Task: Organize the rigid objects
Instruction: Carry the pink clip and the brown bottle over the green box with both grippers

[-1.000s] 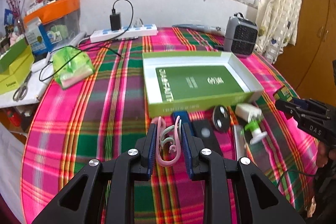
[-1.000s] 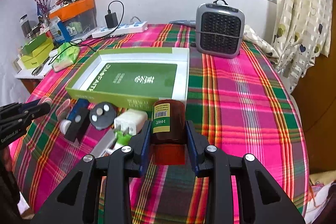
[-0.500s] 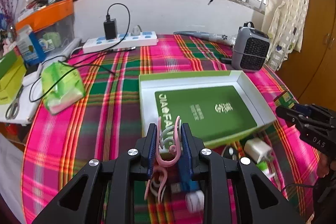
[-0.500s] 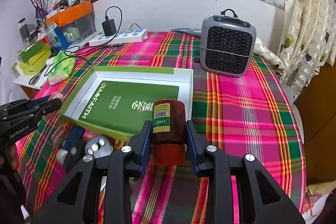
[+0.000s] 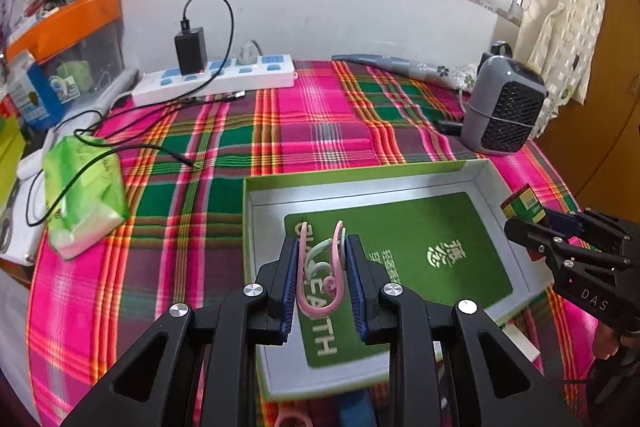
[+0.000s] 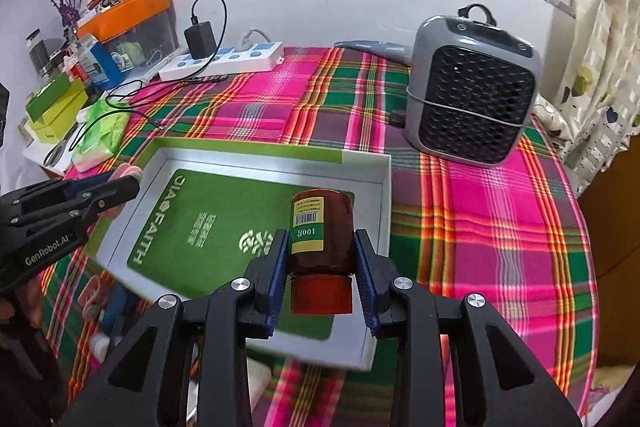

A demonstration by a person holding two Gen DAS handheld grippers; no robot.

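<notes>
Right, both grippers were loaded and hung over the tray [image 5: 256, 211], which sat on the plaid tablecloth [image 5: 312, 131] toward the table's near edge.

Left gripper [image 5: 322, 247]: jaws clamped on a bundle of pink and pale-green hooks [image 5: 320, 267], held above the tray's near-left part, over the green card [image 5: 420, 247] lining the tray floor.

Right gripper [image 6: 322, 239]: jaws clamped on a brown bottle [image 6: 324, 227] with a yellow-green label, cap pointing back at the camera, over the tray's near-right part.

Left view only: a pink piece and something blue on the cloth just outside the tray's near edge, half hidden under the gripper body. It caught the right gripper at the tray's right rim, with just the bottle's end showing.

Right view only: the side shelf past the table's left edge with yellow-green boxes [image 6: 56, 107] and scissors [image 6: 56, 153]. It showed the left gripper side-on at the tray's left rim, pink tips poking out.

Both views: white power strip [image 5: 216, 83] with a black charger [image 5: 191, 51] at the far edge, grey heater [image 6: 472, 87] at the far-right corner, green tissue pack [image 5: 80, 195] at the left edge.
</notes>
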